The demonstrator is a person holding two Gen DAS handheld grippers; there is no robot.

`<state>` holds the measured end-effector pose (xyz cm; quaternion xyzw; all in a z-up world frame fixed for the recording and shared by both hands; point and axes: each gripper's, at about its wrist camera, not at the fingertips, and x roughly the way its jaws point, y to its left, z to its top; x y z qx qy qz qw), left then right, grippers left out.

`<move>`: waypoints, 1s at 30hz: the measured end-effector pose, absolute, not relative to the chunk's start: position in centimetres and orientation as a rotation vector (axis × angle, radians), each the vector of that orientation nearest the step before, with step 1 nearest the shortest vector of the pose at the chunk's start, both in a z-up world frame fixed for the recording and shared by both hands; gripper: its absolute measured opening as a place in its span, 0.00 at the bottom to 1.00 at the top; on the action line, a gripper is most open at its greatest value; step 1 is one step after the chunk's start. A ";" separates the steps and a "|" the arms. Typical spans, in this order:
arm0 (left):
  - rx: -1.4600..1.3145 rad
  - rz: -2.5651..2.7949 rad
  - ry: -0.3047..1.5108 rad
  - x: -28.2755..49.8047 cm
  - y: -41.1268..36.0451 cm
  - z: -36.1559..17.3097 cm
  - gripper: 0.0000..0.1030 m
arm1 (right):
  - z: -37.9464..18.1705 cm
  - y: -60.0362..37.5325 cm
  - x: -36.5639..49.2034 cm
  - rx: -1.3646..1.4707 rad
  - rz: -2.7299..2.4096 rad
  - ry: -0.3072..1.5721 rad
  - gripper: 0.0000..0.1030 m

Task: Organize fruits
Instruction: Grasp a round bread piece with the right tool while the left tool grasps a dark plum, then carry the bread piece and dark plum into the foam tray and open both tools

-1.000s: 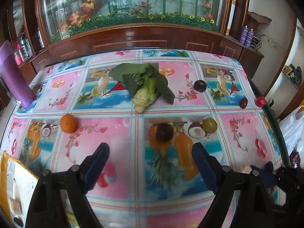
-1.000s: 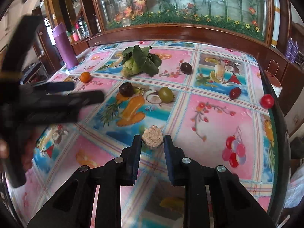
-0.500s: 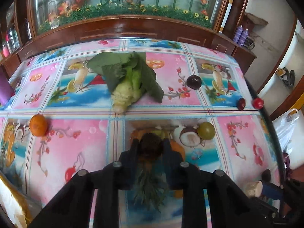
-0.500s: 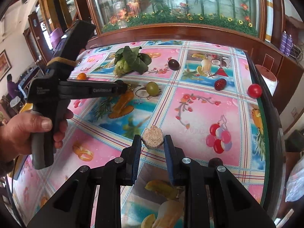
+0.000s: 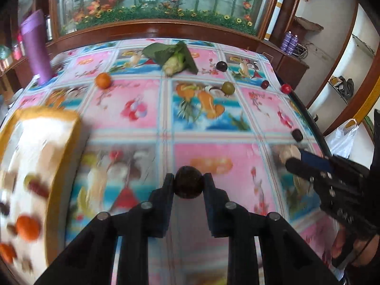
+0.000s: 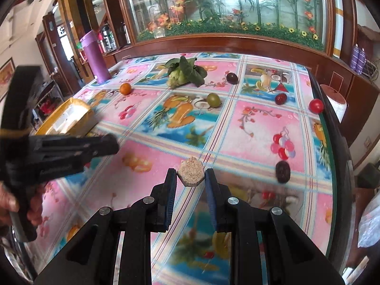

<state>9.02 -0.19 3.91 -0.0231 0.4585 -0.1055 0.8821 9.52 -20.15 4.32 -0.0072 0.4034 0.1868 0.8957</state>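
My left gripper (image 5: 188, 180) is shut on a dark round fruit (image 5: 188, 190), held above the flowered tablecloth. A yellow-rimmed white tray (image 5: 64, 140) with several fruits in it lies blurred just to its left. My right gripper (image 6: 191, 177) is shut on a tan hexagonal piece (image 6: 191, 172) above the cloth. Loose on the table are an orange (image 6: 125, 88), a green fruit (image 6: 213, 99), a dark plum (image 6: 232, 78), a red date (image 6: 281, 98), a red tomato (image 6: 316, 106) and a wrinkled dark fruit (image 6: 282, 171).
A leafy green vegetable (image 6: 184, 72) lies at the far middle. A tall purple bottle (image 6: 95, 57) stands at the far left corner. A wooden cabinet with a glass front (image 6: 225, 7) backs the table. The table's right edge (image 6: 332, 166) drops off.
My left gripper went from wide open to shut on the dark fruit, then carried it back and left toward the tray, now in view. My right gripper drew back slightly with the tan piece.
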 end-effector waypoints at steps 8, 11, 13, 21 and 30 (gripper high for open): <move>-0.056 -0.159 0.921 2.4 2.5 5.4 0.26 | 4.5 -18.4 5.4 -0.035 0.398 0.828 0.23; -0.063 -0.162 0.902 0.6 3.7 6.2 0.26 | 4.9 -17.3 3.8 -0.024 0.405 0.824 0.23; -0.067 -0.163 0.892 -0.3 4.5 6.5 0.26 | 5.1 -16.5 2.7 -0.015 0.410 0.825 0.23; -0.086 -0.160 0.875 -2.9 8.2 7.1 0.26 | 5.6 -11.4 -0.1 -0.038 0.446 0.834 0.23; -0.118 -0.092 0.872 -3.9 14.9 7.2 0.26 | 7.1 -6.3 -0.4 -0.061 0.489 0.807 0.23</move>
